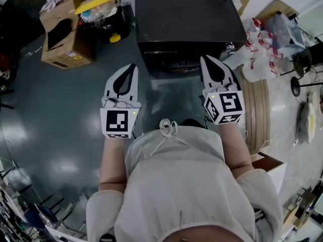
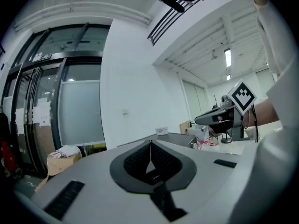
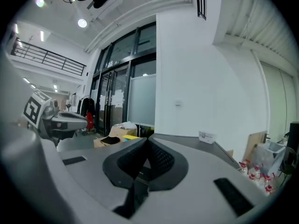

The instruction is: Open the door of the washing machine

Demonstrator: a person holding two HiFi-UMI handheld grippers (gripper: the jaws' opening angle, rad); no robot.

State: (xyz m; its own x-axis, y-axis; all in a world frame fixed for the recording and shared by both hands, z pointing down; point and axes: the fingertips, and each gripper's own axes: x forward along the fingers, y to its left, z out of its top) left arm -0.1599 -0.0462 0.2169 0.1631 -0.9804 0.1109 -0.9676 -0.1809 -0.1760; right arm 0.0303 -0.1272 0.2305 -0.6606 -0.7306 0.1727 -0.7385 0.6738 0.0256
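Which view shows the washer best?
Head view: the washer fills the top centre, with its whole dark top and a strip of its front in sight. The left gripper view catches only a sliver of that top, edge-on; the right gripper view shows somewhat more of it. Neither shows the front.

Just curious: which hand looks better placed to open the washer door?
Probably right: the right gripper hangs over the washer front, while the left gripper is off its corner, over the floor. Both are shut.
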